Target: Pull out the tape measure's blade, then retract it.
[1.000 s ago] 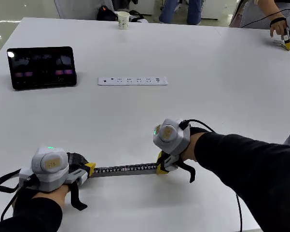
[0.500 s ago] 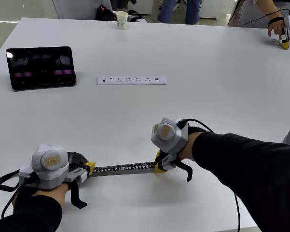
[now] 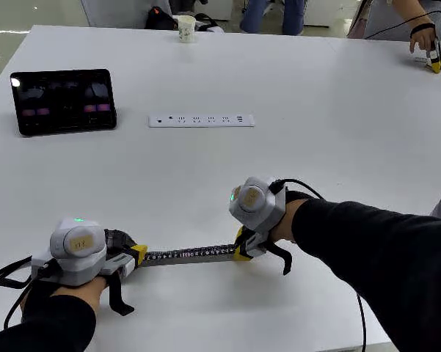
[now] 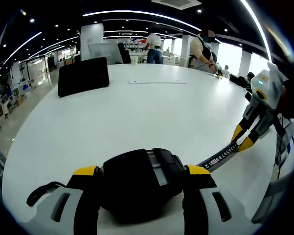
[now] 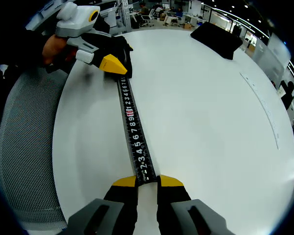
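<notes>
White table [image 3: 315, 110] spreads wide before me, and on the near side of the power strip [image 3: 201, 121] my left tongs [image 4: 142, 170] are clenched around the black tape measure [image 4: 137, 193]. Its blade [image 5: 132, 122] stretches out along the table, nearer than the strip, with the tip pinched tight in my right tongs [image 5: 147, 182].

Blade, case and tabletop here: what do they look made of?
The blade: thin flat strip, dark matte coating with white printed numerals; likely coated steel, though the look leaves it open. The case: black matte, rounded, probably plastic or rubber, with a grey band across it. The tabletop: white, smooth, faint sheen; likely laminate.
</notes>
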The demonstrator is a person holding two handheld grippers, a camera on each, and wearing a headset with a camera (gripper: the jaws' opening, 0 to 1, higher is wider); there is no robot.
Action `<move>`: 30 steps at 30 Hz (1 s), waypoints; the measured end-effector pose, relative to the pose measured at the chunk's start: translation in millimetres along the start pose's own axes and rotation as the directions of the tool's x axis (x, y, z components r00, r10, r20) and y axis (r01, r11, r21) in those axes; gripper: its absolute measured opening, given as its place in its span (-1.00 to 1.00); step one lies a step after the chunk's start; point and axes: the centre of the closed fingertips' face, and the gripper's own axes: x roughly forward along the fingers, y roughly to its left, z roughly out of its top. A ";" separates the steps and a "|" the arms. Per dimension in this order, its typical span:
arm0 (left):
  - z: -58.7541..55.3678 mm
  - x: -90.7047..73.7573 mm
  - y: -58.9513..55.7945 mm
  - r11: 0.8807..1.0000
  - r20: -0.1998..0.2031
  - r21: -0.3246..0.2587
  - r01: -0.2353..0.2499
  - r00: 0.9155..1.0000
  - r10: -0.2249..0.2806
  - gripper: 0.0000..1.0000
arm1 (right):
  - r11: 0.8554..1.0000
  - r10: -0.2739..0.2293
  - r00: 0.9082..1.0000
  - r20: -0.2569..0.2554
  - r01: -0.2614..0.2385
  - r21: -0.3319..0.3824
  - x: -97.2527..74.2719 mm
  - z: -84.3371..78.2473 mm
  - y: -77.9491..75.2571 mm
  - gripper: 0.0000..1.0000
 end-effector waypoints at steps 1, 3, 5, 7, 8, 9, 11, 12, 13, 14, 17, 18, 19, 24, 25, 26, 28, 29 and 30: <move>-0.1 0.0 -0.1 1.000 0.000 -0.001 0.000 1.000 0.000 0.29 | 1.000 0.001 1.000 0.000 -0.001 0.006 -0.1 0.5 0.3 -0.78; -0.5 -0.1 0.0 1.000 0.000 -0.002 0.000 1.000 0.000 0.29 | 1.000 0.003 1.000 0.001 -0.003 0.008 0.3 1.0 -0.1 -0.78; -0.5 -0.1 0.1 1.000 -0.001 -0.002 -0.001 1.000 0.001 0.29 | 1.000 0.005 1.000 -0.001 -0.005 0.010 0.8 1.4 0.2 -0.78; -0.7 0.0 -0.1 1.000 -0.004 -0.002 0.000 1.000 0.000 0.29 | 1.000 0.006 1.000 -0.001 -0.006 0.010 1.1 2.3 0.8 -0.78; -0.7 0.1 -0.1 1.000 -0.004 -0.002 0.001 1.000 -0.001 0.29 | 1.000 0.007 1.000 -0.002 -0.007 0.009 1.2 2.5 1.1 -0.78; -0.7 0.2 -0.1 1.000 -0.003 -0.003 0.001 1.000 -0.001 0.29 | 1.000 0.008 1.000 -0.003 -0.008 0.009 1.3 3.1 1.1 -0.78; -0.7 0.4 -0.1 1.000 -0.001 -0.003 0.001 1.000 -0.001 0.29 | 1.000 0.010 1.000 -0.003 -0.010 0.011 1.2 3.8 1.8 -0.78; -0.7 0.3 -0.2 1.000 -0.001 -0.003 0.001 1.000 -0.001 0.29 | 1.000 0.010 1.000 -0.002 -0.010 0.008 1.5 4.3 2.4 -0.78; -0.6 0.2 -0.2 1.000 0.000 -0.003 0.001 1.000 -0.001 0.29 | 1.000 0.010 1.000 -0.003 -0.010 0.004 2.0 4.7 2.5 -0.78; -0.5 0.3 -0.4 1.000 0.001 -0.003 0.002 1.000 -0.002 0.29 | 1.000 0.011 1.000 -0.002 -0.011 0.002 2.4 5.5 2.5 -0.78; -0.3 0.6 -0.4 1.000 0.000 -0.004 0.003 1.000 -0.003 0.29 | 1.000 0.016 1.000 -0.005 -0.016 0.007 3.0 7.2 2.8 -0.78; -0.3 0.7 -0.4 1.000 0.000 -0.004 0.003 1.000 -0.003 0.29 | 1.000 0.016 1.000 -0.005 -0.016 0.007 3.4 7.9 3.0 -0.78; -0.2 0.8 -0.4 1.000 -0.001 -0.004 0.003 1.000 -0.003 0.29 | 1.000 0.016 1.000 -0.009 -0.016 0.010 3.6 8.3 3.1 -0.79; -0.2 1.7 0.3 1.000 -0.001 -0.005 0.007 1.000 -0.007 0.29 | 1.000 0.012 1.000 -0.018 -0.012 0.011 4.8 10.7 4.2 -0.79; -0.2 1.8 0.4 1.000 -0.002 -0.005 0.007 1.000 -0.007 0.29 | 1.000 0.011 1.000 -0.017 -0.011 0.009 4.6 11.0 4.8 -0.79; -0.1 1.7 0.3 1.000 -0.002 -0.006 0.007 1.000 -0.007 0.29 | 1.000 0.011 1.000 -0.014 -0.011 0.007 4.6 11.2 5.0 -0.78; 0.0 1.7 0.2 1.000 -0.001 -0.007 0.008 1.000 -0.008 0.29 | 1.000 0.011 1.000 -0.009 -0.011 0.013 5.0 11.8 4.6 -0.79; -0.2 1.4 0.1 1.000 -0.001 -0.006 0.009 1.000 -0.009 0.29 | 1.000 0.009 1.000 -0.006 -0.009 0.014 5.0 12.4 4.6 -0.79; -0.5 1.2 0.0 1.000 -0.002 -0.006 0.009 1.000 -0.009 0.29 | 1.000 0.008 1.000 -0.005 -0.008 0.014 5.0 12.7 5.0 -0.79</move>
